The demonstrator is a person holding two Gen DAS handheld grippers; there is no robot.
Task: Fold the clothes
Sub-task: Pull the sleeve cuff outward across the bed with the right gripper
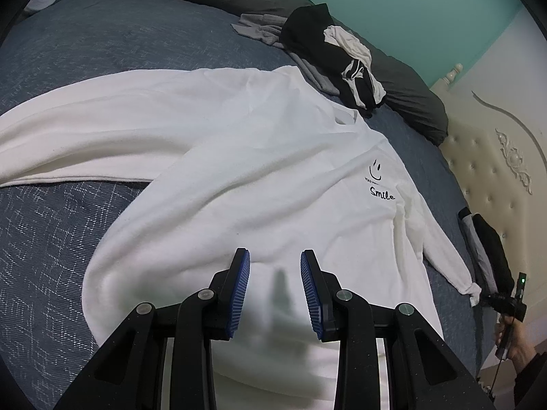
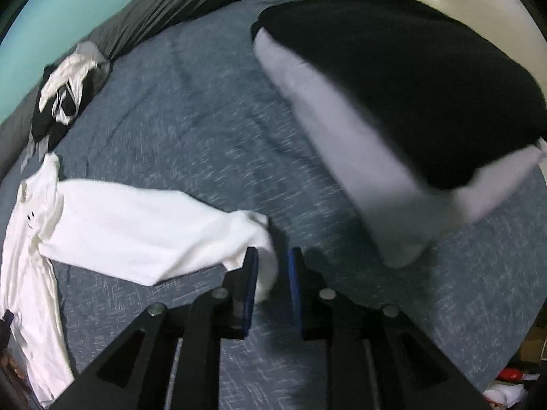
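Note:
A white sweatshirt with a black "Smile" print lies spread on the blue bedspread. My left gripper hovers over its hem. The blue pads stand apart with nothing pinched between them. At the right edge of the left wrist view, my right gripper meets the cuff of the far sleeve. In the right wrist view that sleeve stretches in from the left. Its cuff sits between the jaws of my right gripper, against the left pad, with a gap to the right one.
A folded black and grey stack lies close to the right of the cuff. A loose black and white clothes pile and a dark grey pillow sit at the far side. The cream headboard bounds the bed. A hand holds the right gripper.

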